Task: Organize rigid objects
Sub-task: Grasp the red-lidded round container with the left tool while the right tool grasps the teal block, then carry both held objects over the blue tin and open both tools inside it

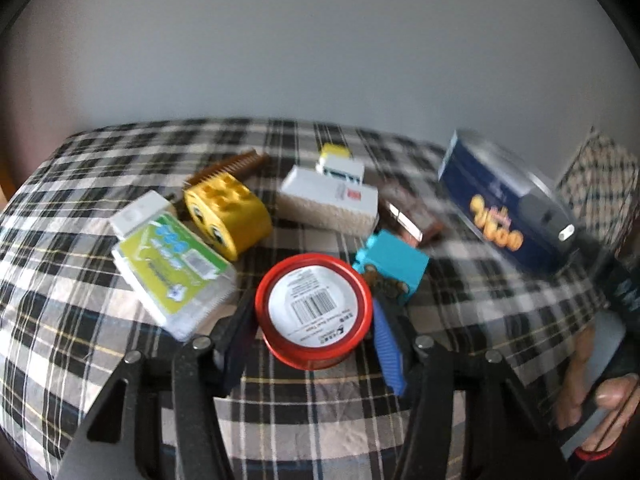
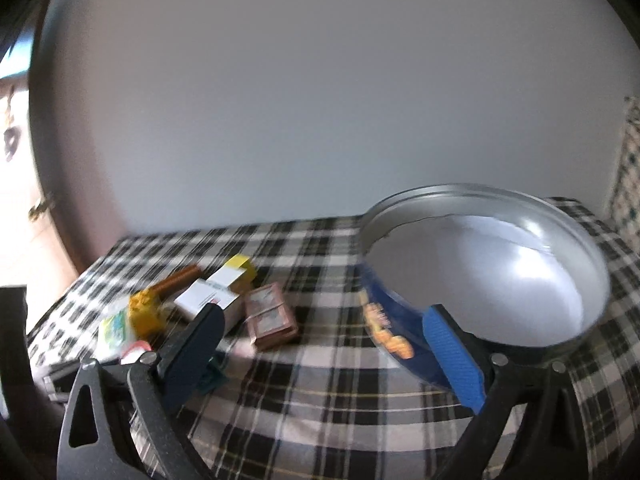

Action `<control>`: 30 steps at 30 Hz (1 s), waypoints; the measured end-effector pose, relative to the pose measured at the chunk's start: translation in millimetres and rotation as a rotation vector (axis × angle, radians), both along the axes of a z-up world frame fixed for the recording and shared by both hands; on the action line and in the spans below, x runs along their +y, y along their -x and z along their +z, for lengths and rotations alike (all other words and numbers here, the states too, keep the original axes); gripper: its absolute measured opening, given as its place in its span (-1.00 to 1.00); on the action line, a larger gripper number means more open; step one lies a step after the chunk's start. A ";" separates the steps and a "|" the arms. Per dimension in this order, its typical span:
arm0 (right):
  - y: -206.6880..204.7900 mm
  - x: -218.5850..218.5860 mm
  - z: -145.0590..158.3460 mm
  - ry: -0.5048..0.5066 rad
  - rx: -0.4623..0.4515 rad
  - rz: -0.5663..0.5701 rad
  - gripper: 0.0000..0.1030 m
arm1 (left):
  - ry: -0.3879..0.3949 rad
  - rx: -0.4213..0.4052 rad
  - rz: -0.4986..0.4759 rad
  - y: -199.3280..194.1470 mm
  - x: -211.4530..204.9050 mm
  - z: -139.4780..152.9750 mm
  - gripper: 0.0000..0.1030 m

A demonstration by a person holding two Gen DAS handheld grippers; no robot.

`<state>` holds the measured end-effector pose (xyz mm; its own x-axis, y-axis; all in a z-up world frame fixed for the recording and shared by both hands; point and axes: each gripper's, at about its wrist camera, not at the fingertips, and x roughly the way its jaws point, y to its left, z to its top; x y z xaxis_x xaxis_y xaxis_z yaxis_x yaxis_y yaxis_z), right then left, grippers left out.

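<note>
Your table is covered in a black, white and grey plaid cloth, set against a plain pale wall. A patterned panel shows at the far right.

Your left gripper has its jaws partly closed around the red-rimmed round tin, barcode label up. The pads sit tight on both sides, so it reads as gripped. The blue ribbed pad is on its right side.

Only the left view shows:
- green-labelled white packet, just left of the tin
- yellow block with eyes behind it, brown comb further back
- white box with a small white-and-yellow box behind it
- teal block, touching the tin's far right
- your right hand on its handle at the right edge

Your right gripper has its jaws wide open. The blue tin is round, open and empty inside. Its near wall sits against the right pad; the left pad is well clear of it. Nothing is gripped.

Only the right view shows the tin's interior and the brown card stack clearly, left of the tin. A bright doorway area sits at the left edge. Both views are motion-blurred.
</note>
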<state>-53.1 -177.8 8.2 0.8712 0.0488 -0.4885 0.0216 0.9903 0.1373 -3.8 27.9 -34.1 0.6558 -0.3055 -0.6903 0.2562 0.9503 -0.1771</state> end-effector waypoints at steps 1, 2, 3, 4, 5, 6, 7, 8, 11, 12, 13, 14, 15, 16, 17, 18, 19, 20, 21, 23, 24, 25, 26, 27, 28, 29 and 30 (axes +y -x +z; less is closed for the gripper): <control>-1.8 5.8 -1.8 0.015 0.008 0.032 0.82 | 0.000 -0.011 0.007 4.7 3.3 2.5 0.05; -3.4 10.7 -3.1 0.029 0.016 0.056 0.78 | 0.000 -0.021 0.013 8.2 7.1 4.5 0.05; -5.8 17.1 -5.0 0.047 0.024 0.087 0.73 | 0.007 -0.030 0.019 12.2 12.6 6.8 0.05; -7.9 23.5 -7.5 0.066 0.033 0.121 0.71 | 0.017 -0.037 0.025 15.9 19.3 9.3 0.05; -9.1 29.4 -10.0 0.081 0.041 0.153 0.68 | 0.027 -0.043 0.033 18.8 26.1 12.1 0.05; -10.8 35.3 -12.4 0.095 0.051 0.188 0.68 | 0.032 -0.049 0.040 19.3 31.6 13.7 0.05; -13.5 44.4 -14.6 0.108 0.069 0.238 0.68 | 0.033 -0.056 0.050 20.5 37.4 16.0 0.05; -14.5 50.0 -13.9 0.110 0.072 0.264 0.68 | 0.030 -0.068 0.067 23.0 44.6 19.4 0.05; -20.5 74.0 -16.9 0.140 0.090 0.337 0.68 | 0.003 -0.102 0.113 27.6 58.7 26.5 0.05; -25.3 81.5 -20.1 0.161 0.111 0.350 0.68 | -0.004 -0.113 0.129 29.5 64.2 28.7 0.05; -31.9 91.8 -25.3 0.185 0.149 0.368 0.67 | -0.003 -0.117 0.143 30.8 70.0 30.3 0.05; -38.0 99.2 -29.9 0.197 0.190 0.389 0.61 | 0.003 -0.117 0.155 31.5 76.1 31.0 0.05; -43.6 105.4 -33.9 0.201 0.223 0.404 0.47 | 0.007 -0.117 0.164 32.3 81.1 31.1 0.05; -49.6 112.9 -38.8 0.207 0.261 0.419 0.40 | 0.009 -0.115 0.176 32.7 85.8 30.8 0.05; -53.5 115.5 -43.4 0.216 0.282 0.422 0.22 | 0.009 -0.112 0.186 32.7 89.5 30.2 0.05; -56.9 119.7 -47.8 0.230 0.311 0.425 -0.06 | 0.007 -0.110 0.193 32.3 91.4 29.4 0.05; -60.4 122.5 -52.6 0.239 0.345 0.425 -0.19 | 0.007 -0.106 0.202 31.1 93.5 28.4 0.05; -60.7 119.9 -51.5 0.213 0.337 0.431 -0.35 | 0.007 -0.102 0.207 31.3 94.0 27.4 0.05; -61.3 118.3 -51.9 0.202 0.340 0.430 -0.35 | 0.008 -0.099 0.208 32.0 93.5 26.7 0.05; -59.2 113.8 -51.3 0.174 0.331 0.428 -0.35 | 0.013 -0.094 0.208 31.2 92.1 25.4 0.05; -56.5 107.8 -47.9 0.148 0.311 0.433 -0.35 | 0.012 -0.095 0.204 29.8 89.0 24.8 0.05; -53.1 102.4 -43.0 0.123 0.278 0.436 -0.35 | 0.009 -0.097 0.200 28.9 85.4 24.8 0.05; -47.5 95.7 -36.3 0.117 0.246 0.432 -0.35 | 0.008 -0.100 0.198 28.7 81.9 25.4 0.05; -42.9 93.8 -31.5 0.116 0.218 0.427 -0.35 | 0.009 -0.104 0.194 28.0 77.5 26.6 0.05; -37.3 88.0 -24.8 0.105 0.177 0.425 -0.35 | 0.010 -0.109 0.189 27.9 72.9 28.5 0.05; -34.3 84.1 -20.0 0.093 0.153 0.425 -0.35 | 0.012 -0.118 0.182 26.7 67.2 31.3 0.05; -29.6 77.9 -13.5 0.071 0.120 0.424 -0.35 | 0.011 -0.127 0.175 25.8 62.7 34.0 0.05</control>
<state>-23.6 -99.9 -5.3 0.7185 0.3523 -0.5998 -0.3770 0.9219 0.0899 -29.6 90.6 -0.1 0.7809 -0.1860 -0.5963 0.1081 0.9805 -0.1643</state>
